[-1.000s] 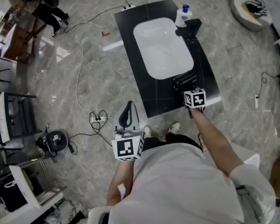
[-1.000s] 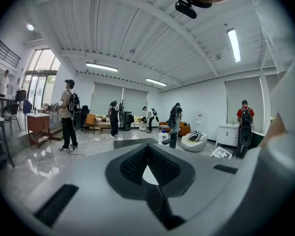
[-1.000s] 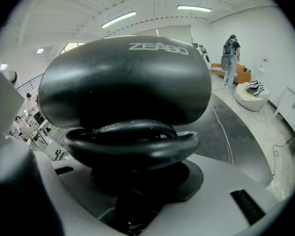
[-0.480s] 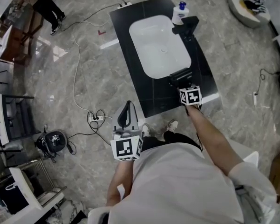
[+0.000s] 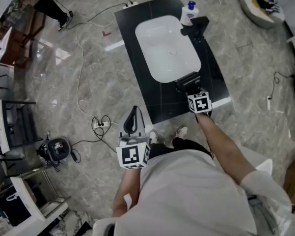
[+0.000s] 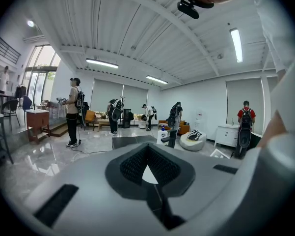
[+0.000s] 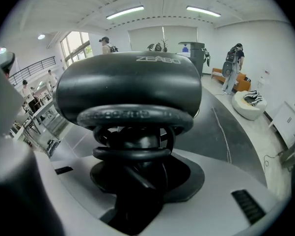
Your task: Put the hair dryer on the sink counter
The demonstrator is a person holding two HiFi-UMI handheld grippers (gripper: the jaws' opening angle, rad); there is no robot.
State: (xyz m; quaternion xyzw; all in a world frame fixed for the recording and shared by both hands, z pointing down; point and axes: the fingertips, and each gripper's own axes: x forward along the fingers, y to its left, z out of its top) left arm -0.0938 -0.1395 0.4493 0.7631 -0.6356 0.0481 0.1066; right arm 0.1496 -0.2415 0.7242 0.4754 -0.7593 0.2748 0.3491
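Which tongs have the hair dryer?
The right tongs, at the sink counter's near end, grip the black hair dryer; the left tongs hang empty above the floor.

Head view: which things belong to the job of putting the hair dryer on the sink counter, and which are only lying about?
Job in hand:
- hair dryer, held in the right gripper
- sink counter

Just lying about or idle:
- bottle with a blue cap
- faucet
- power strip on the floor
- left gripper, shut and empty
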